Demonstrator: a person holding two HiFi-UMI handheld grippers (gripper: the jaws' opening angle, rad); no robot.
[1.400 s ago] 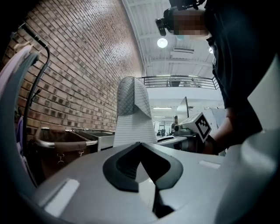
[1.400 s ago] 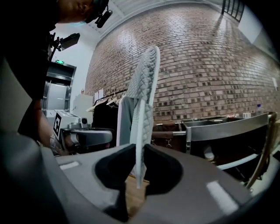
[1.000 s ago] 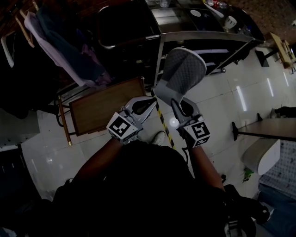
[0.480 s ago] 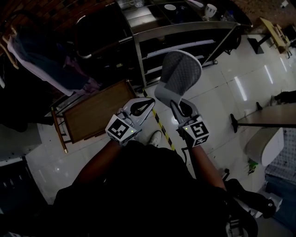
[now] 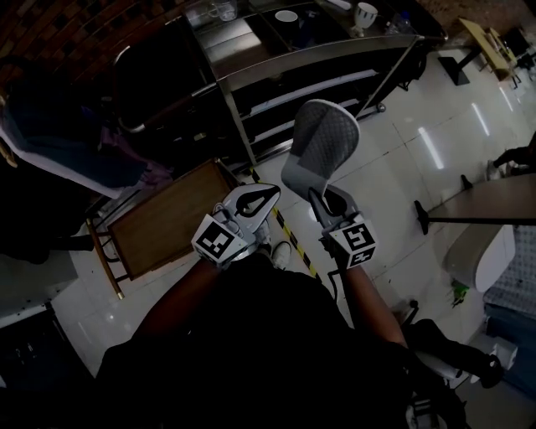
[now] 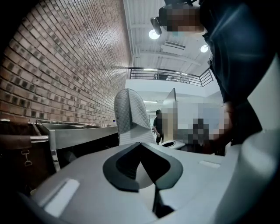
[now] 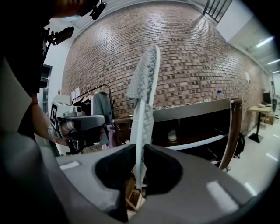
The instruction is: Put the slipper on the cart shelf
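A grey quilted slipper (image 5: pixel 321 147) stands upright in the air, and my right gripper (image 5: pixel 318 198) is shut on its lower edge. In the right gripper view the slipper (image 7: pixel 143 98) rises edge-on from between the dark pads of that gripper (image 7: pixel 140 151). Beyond it stands the metal cart (image 5: pixel 289 60), whose open shelves (image 7: pixel 199 141) lie ahead and to the right. My left gripper (image 5: pixel 270 194) hangs just left of the slipper, shut with nothing in it. The left gripper view shows its tips (image 6: pixel 140 145) meeting, the slipper (image 6: pixel 130 114) beyond them.
A wooden tray stand (image 5: pixel 167 219) sits on the floor below my left gripper. Clothes hang on a rack (image 5: pixel 84 159) at the left. Cups (image 5: pixel 363 13) and a bowl (image 5: pixel 286 15) top the cart. Yellow-black tape (image 5: pixel 295 245) crosses the floor; a table (image 5: pixel 494 198) stands right.
Both grippers and the slipper have travelled towards the cart, whose top and shelves have come further into the head view. The grip on the slipper is unchanged.
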